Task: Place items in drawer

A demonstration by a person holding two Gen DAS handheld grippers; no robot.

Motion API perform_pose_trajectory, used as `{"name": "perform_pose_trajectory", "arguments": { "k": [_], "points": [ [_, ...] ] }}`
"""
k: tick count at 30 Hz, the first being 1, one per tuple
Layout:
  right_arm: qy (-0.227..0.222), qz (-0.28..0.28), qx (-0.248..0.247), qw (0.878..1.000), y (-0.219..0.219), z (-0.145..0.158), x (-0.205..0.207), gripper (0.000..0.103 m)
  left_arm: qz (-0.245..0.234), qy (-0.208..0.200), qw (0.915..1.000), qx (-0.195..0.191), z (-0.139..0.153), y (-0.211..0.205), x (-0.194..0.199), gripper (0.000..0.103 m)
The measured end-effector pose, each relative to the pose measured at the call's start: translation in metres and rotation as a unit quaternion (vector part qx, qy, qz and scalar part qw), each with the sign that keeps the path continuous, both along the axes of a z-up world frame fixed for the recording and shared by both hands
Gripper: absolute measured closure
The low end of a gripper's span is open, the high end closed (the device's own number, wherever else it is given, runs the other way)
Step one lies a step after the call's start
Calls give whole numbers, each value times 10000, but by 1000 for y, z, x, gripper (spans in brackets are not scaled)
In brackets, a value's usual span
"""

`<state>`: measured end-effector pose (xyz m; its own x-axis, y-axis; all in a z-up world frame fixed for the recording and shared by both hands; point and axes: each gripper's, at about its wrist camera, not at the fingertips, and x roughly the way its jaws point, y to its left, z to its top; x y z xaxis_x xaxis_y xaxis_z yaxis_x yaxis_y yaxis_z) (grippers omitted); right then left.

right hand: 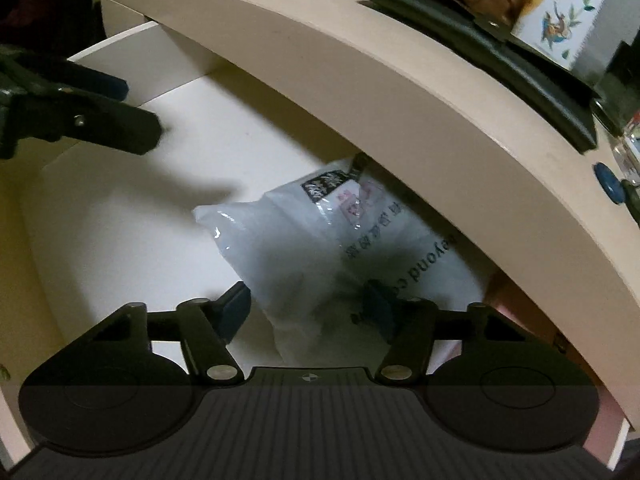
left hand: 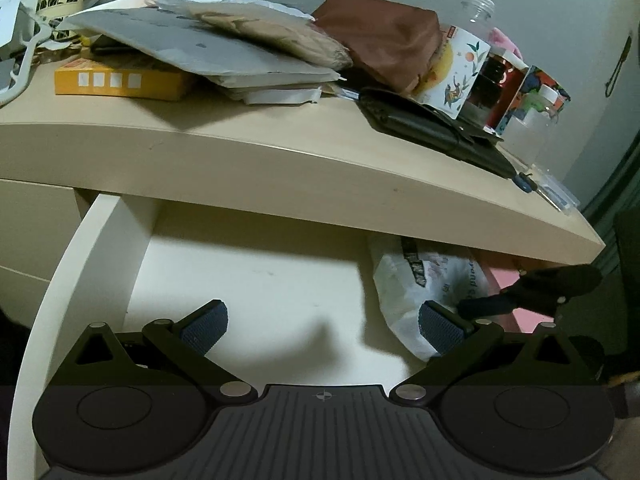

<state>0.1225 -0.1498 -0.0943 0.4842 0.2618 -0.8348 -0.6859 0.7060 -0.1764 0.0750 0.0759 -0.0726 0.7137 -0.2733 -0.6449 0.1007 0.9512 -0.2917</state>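
Here the open drawer (left hand: 248, 276) sits pulled out below the beige desk top (left hand: 280, 160), and a white printed plastic bag (right hand: 320, 248) lies inside it toward the right, partly under the desk edge. The right gripper (right hand: 308, 312) has its fingers spread either side of the bag's near end, though whether they press it is unclear. The left gripper (left hand: 320, 324) hangs wide apart, empty, over the bare drawer floor to the left of the bag.

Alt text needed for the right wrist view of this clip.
The right gripper holds its jaws open around the near end of a white printed plastic bag lying in the open white drawer under a beige desk top. The left gripper hovers at the upper left.
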Motion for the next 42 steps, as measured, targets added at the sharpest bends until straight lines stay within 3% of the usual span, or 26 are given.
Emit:
{"name": "perform_pose_trajectory", "arguments": {
  "k": [6, 9, 12, 17, 20, 27, 30, 35, 42],
  "points": [
    [-226, 370, -632, 9971, -12, -3, -6, 45, 27, 128, 9998, -158, -2, 5, 3, 0],
    [-318, 469, -715, 9958, -16, -3, -10, 44, 43, 156, 9997, -172, -3, 5, 3, 0],
    [-236, 400, -438, 9980, -20, 4, -12, 39, 23, 135, 9998, -154, -2, 3, 3, 0],
    [-40, 184, 27, 9998, -31, 21, -17, 15, 0, 116, 9998, -138, -2, 3, 3, 0],
    [-45, -17, 293, 9996, -40, 31, -19, 7, -13, 89, 9999, -101, -2, 1, 2, 0],
    [-552, -248, 1096, 9921, -44, 58, -35, 6, 201, -39, 9998, -76, -1, 4, 1, 0],
    [-537, -346, 1228, 9904, -28, 54, -34, 6, 316, -42, 9993, -189, -1, 12, 2, 0],
    [-499, -722, 1461, 9854, -39, 51, -32, 5, 270, 23, 9991, -313, -1, 17, 2, 0],
    [-596, -1713, 2234, 9577, -87, 66, -43, 3, -15, -146, 9999, -50, 3, 7, -4, 0]
  ]
}}
